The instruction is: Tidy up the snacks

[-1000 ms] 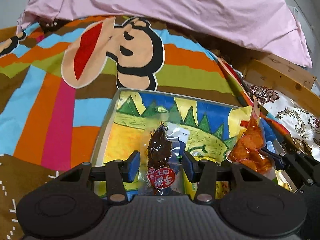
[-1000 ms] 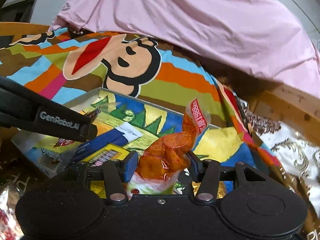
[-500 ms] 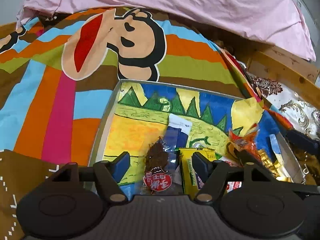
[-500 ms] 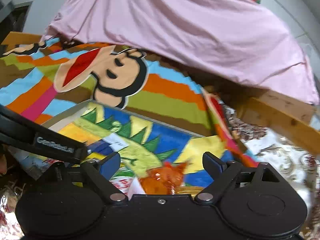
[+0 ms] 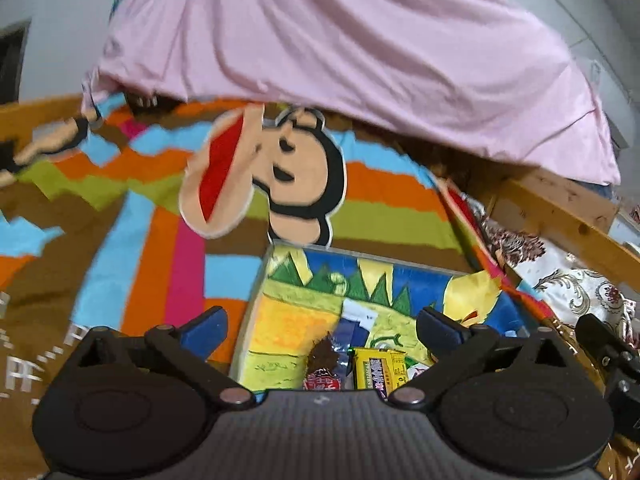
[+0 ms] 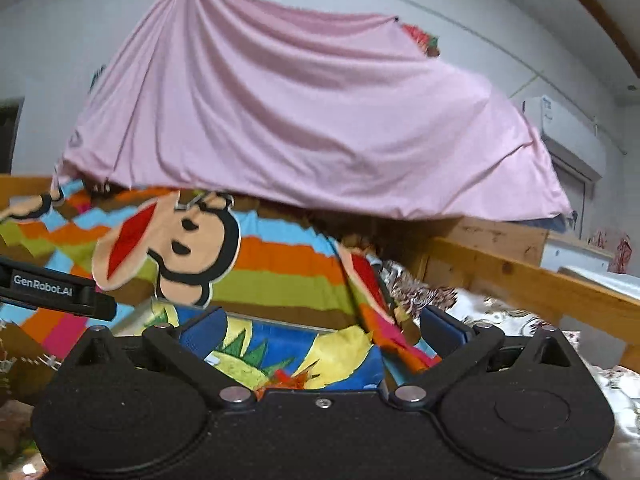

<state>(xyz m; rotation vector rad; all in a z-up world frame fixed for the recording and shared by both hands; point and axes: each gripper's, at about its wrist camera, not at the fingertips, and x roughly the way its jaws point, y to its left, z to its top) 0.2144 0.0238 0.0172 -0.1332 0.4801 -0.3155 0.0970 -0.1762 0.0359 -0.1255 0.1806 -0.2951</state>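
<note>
Both grippers stand released, jaws just spread wide with nothing pressed between them. Left gripper [image 5: 320, 330] hovers over the flat box with a painted landscape lid [image 5: 296, 320], which lies on the striped cartoon-monkey blanket [image 5: 168, 216]. At 6 o'clock on the lid rest a dark jerky snack in clear wrap [image 5: 322, 356] and, touching at its 3 o'clock, a yellow bar wrapper [image 5: 378, 368]. Right gripper [image 6: 322, 332] hangs above an orange snack packet [image 6: 286, 380], barely visible.

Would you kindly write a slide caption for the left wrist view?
Open left gripper above a colourful tray holding a dark snack packet and a yellow packet.
</note>
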